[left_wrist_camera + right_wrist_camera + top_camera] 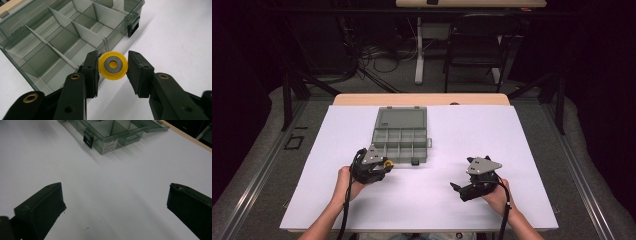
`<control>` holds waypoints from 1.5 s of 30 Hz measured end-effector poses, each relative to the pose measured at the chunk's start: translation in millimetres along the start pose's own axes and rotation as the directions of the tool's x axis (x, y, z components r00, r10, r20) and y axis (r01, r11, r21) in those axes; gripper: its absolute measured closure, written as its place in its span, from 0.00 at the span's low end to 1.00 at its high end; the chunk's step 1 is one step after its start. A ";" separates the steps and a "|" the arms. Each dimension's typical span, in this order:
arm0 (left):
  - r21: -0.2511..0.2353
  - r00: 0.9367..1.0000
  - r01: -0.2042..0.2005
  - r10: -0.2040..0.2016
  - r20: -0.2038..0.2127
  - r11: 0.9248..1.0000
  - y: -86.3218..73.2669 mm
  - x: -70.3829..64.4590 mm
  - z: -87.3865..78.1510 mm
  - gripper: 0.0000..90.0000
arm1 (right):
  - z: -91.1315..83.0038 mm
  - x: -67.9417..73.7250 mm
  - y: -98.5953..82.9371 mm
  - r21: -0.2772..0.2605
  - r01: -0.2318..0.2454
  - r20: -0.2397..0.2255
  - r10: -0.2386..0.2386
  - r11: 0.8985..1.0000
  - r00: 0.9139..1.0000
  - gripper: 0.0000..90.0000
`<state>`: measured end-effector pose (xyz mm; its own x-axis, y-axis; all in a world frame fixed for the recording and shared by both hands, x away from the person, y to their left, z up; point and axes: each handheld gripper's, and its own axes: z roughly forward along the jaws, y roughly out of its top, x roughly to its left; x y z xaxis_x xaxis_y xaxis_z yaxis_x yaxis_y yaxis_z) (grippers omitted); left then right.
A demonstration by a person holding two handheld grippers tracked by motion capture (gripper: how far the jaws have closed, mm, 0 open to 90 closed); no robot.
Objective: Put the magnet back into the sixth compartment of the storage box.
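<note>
A yellow wheel (pixel 113 65) is gripped between the jaws of the left claw (pixel 384 164), just beside the front edge of the open grey organizer box (pixel 401 134) mid-worktop. The right claw (pixel 460 190) is held open, jaws wide apart, near the worktop's (pixel 462 130) front right.

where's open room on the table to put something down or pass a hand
Bare white sheet lies right of the grey clear-plastic compartment box, and between the left gripper and right gripper. It is crowded at the box's near left corner, where the left gripper holds the yellow round wheel.
</note>
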<state>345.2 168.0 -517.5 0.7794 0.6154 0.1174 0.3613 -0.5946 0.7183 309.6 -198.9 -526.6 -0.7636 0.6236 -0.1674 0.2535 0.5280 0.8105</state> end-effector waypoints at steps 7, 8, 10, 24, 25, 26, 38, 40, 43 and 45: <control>-0.013 1.000 -0.011 0.011 -0.006 1.000 4.5 0.4 -1.6 0.69 | 1.3 0.4 -0.2 0.004 -0.001 -0.006 0.001 1.000 1.000 0.00; -0.010 1.000 -0.013 0.013 -0.009 1.000 5.4 0.5 -1.9 0.69 | 1.5 0.1 -0.4 0.005 0.001 -0.006 -0.001 1.000 1.000 0.00; -0.016 1.000 -0.013 0.013 -0.014 1.000 6.6 0.7 -1.8 0.69 | 1.6 -0.1 -0.6 0.006 0.001 -0.006 -0.001 1.000 1.000 0.00; -0.029 0.999 -0.040 0.039 -0.028 0.999 18.3 2.7 0.8 0.69 | 1.9 -1.3 -1.3 0.005 -0.001 -0.006 0.001 1.000 1.000 0.00; -0.030 0.999 -0.041 0.040 -0.030 0.999 19.7 2.9 0.5 0.69 | 1.9 -1.3 -1.3 0.002 -0.001 -0.004 0.001 1.000 1.000 0.00; -0.032 0.999 -0.043 0.042 -0.030 0.999 21.0 3.2 0.4 0.69 | 1.8 -1.4 -1.3 0.002 -0.001 -0.004 0.001 1.000 1.000 0.00; -0.021 0.998 -0.054 0.053 -0.032 0.998 29.8 9.5 10.0 0.69 | 1.4 -2.5 -1.4 -0.001 -0.006 0.003 0.006 1.000 1.000 0.00; -0.022 0.998 -0.053 0.052 -0.032 0.998 32.0 10.4 11.3 0.69 | 0.4 -2.8 -1.4 0.001 -0.005 0.004 0.005 1.000 1.000 0.00; -0.024 0.998 -0.055 0.054 -0.033 0.998 35.2 12.5 12.9 0.69 | 0.2 -2.8 -1.5 -0.001 -0.008 0.008 0.008 1.000 1.000 0.00; -0.029 0.998 -0.050 0.049 -0.034 0.998 37.3 14.4 13.8 0.69 | 0.4 -3.1 -1.5 0.001 -0.005 0.007 0.005 1.000 1.000 0.00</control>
<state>377.0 147.5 -498.5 0.7783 0.6028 0.1757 0.3071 -0.6096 0.7308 311.8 -201.4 -527.6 -0.7583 0.6302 -0.1669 0.2579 0.5251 0.8110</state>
